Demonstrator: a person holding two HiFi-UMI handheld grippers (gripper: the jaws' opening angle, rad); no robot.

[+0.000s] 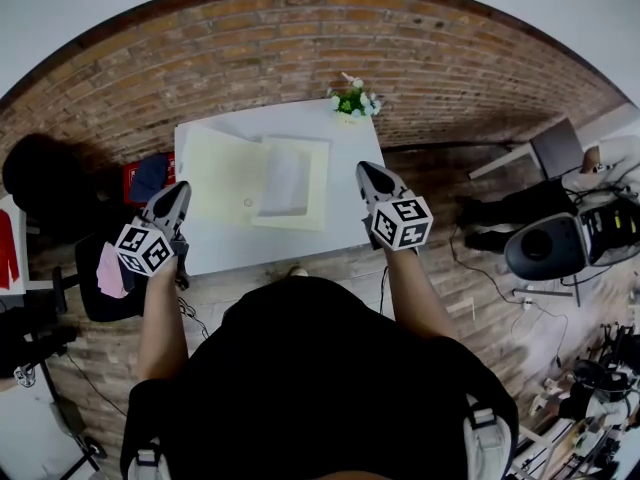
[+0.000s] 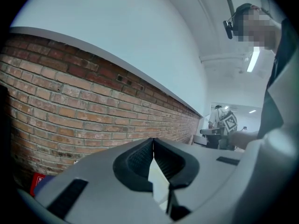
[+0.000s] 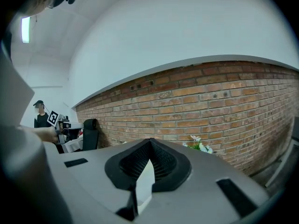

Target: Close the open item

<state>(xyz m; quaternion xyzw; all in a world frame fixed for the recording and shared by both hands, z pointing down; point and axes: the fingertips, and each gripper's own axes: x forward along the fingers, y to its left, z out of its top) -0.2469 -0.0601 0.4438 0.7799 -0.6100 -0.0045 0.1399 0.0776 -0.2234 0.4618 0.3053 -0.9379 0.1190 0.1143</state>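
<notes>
Presently, the folder is lying open and flat on the white bench, occupying the far half of the top. It is pale yellow. Its left leaf is spreading toward the bench's left edge, and its right leaf is carrying a white sheet. A small round mark is showing near the fold, too small to identify. Nothing is touching the folder.

The left gripper is hanging at the bench's left edge, near the folder's left leaf. In the left gripper view its fingers are pressing together at the tips and holding nothing, and they are pointing at a brick wall.

The right gripper is hanging at the bench's right edge, near the folder's right leaf but apart from it. In the right gripper view its fingers are likewise meeting at the tips, with nothing between them.

The left cube and the right cube are showing black-and-white square patterns, not lettering. A red crate is sitting on the floor beside the bench's left edge, and any print on it is too small to read. Flowers are standing at the bench's far edge, well apart from the folder.
</notes>
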